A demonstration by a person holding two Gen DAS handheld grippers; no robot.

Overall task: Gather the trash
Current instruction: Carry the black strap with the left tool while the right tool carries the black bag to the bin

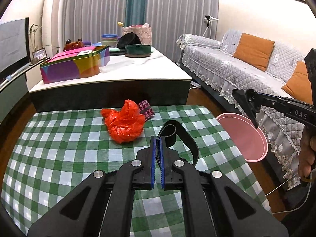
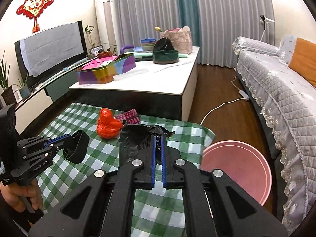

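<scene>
My left gripper [image 1: 157, 138] is shut on a looped black band [image 1: 174, 133], which hangs above the green checked tablecloth [image 1: 59, 148]. In the right wrist view the left gripper [image 2: 68, 138] holds that band [image 2: 78, 148] at the left. My right gripper [image 2: 158, 137] is shut on a crumpled black plastic bag [image 2: 136, 138], and it shows at the right edge of the left wrist view [image 1: 249, 106], above the pink bin. A crumpled red plastic bag [image 1: 124, 123] [image 2: 107, 126] and a pink patterned packet [image 1: 146, 109] [image 2: 129, 116] lie on the cloth's far side.
A round pink bin [image 2: 237, 169] [image 1: 244, 138] stands on the floor right of the table. Behind is a white coffee table [image 2: 158, 86] with a colourful tin [image 2: 106, 71] and a green bowl [image 2: 165, 56]. A grey sofa [image 2: 276, 90] lines the right. A power strip [image 2: 244, 95] lies on the floor.
</scene>
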